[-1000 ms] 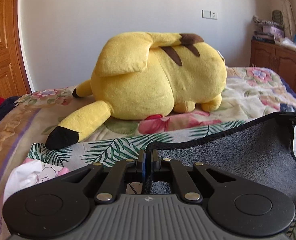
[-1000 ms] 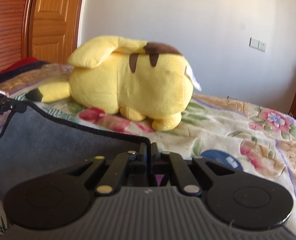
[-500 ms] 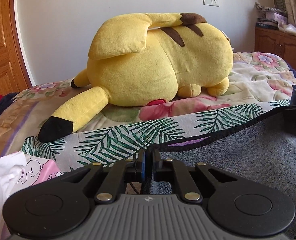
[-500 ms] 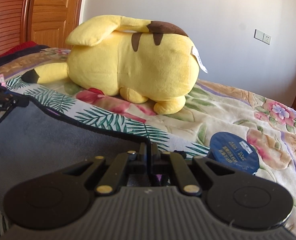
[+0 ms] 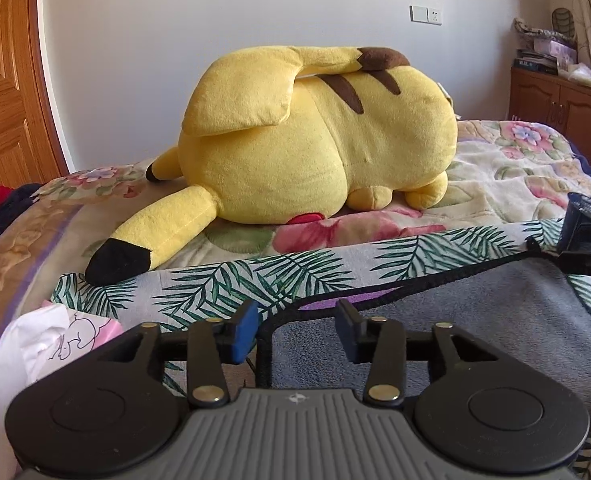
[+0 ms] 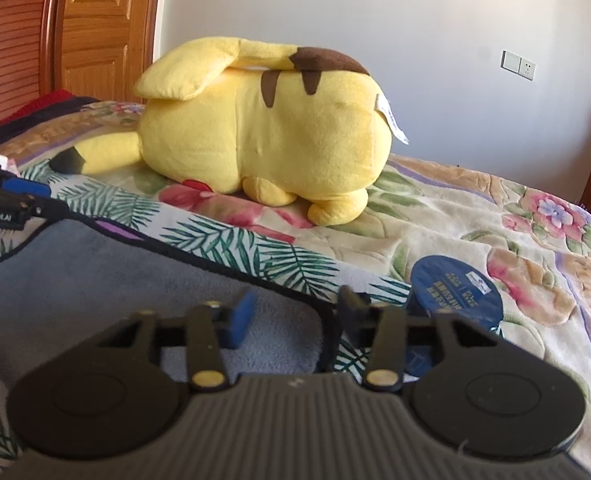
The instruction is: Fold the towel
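Note:
The towel has a palm-leaf print side (image 5: 255,280) and a grey back with a black hem (image 5: 455,320). It lies on the bed with its grey part folded over the print. My left gripper (image 5: 297,330) is open, its jaws either side of the grey fold's left corner. My right gripper (image 6: 295,314) is open around the fold's right corner; the grey layer (image 6: 115,280) spreads to its left. Each gripper shows at the edge of the other's view: the right one (image 5: 587,256), the left one (image 6: 11,204).
A large yellow plush toy (image 5: 315,140) lies on the floral bedspread (image 5: 495,168) just beyond the towel. A round dark blue tin (image 6: 455,292) sits by the right gripper. White and pink cloth (image 5: 47,344) lies at left. Wooden door (image 6: 95,28) and cabinet (image 5: 563,108) flank the bed.
Both grippers lowered the grey towel edge onto the printed towel on the bed, then opened and let go of it.

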{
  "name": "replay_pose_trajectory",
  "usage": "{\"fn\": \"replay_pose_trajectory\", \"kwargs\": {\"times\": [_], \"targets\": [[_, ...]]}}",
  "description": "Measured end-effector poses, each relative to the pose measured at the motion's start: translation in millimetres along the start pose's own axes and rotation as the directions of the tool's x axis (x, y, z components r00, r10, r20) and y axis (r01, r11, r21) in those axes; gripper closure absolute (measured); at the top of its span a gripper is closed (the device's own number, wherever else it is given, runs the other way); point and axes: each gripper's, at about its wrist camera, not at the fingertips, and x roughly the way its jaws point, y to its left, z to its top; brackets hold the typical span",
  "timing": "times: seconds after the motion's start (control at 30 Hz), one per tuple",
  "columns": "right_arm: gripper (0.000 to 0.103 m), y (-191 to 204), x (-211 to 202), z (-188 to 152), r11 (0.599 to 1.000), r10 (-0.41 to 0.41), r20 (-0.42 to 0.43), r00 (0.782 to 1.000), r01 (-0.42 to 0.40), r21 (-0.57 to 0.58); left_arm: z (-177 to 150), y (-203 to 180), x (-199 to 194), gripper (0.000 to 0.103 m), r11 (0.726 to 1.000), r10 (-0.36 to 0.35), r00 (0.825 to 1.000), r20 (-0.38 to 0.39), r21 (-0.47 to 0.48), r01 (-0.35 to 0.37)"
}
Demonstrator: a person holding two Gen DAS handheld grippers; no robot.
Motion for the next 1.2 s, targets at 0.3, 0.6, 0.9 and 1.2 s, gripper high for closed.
{"fn": "replay_pose_trajectory", "kwargs": {"times": [0.3,0.6,0.9,1.2], "targets": [[0.047,-2.0,-40.2,15.1,0.999,0.007,0.004,1.0,-0.007,0.051,19.9,-10.9,-46.6,0.049,1.0,0.007,0.999,0.036,0.003,-0.007],[0.037,-1.9,-86.9,31.3,0.995,0.013,0.018,1.0,-0.015,0.098,37.4,-16.9,-104.8,0.033,1.0,0.014,0.997,0.072,-0.003,-0.013],[0.008,2.9,-133.0,46.7,0.994,-0.001,0.05,0.999,-0.004,0.106,49.1,-14.5,-158.2,0.021,1.0,0.027,0.995,0.101,-0.011,-0.026],[0.0,12.5,-167.6,52.0,0.996,-0.012,0.057,0.998,0.007,0.087,55.9,-14.4,-198.1,0.017,1.0,0.005,0.993,0.116,-0.006,-0.004]]}}
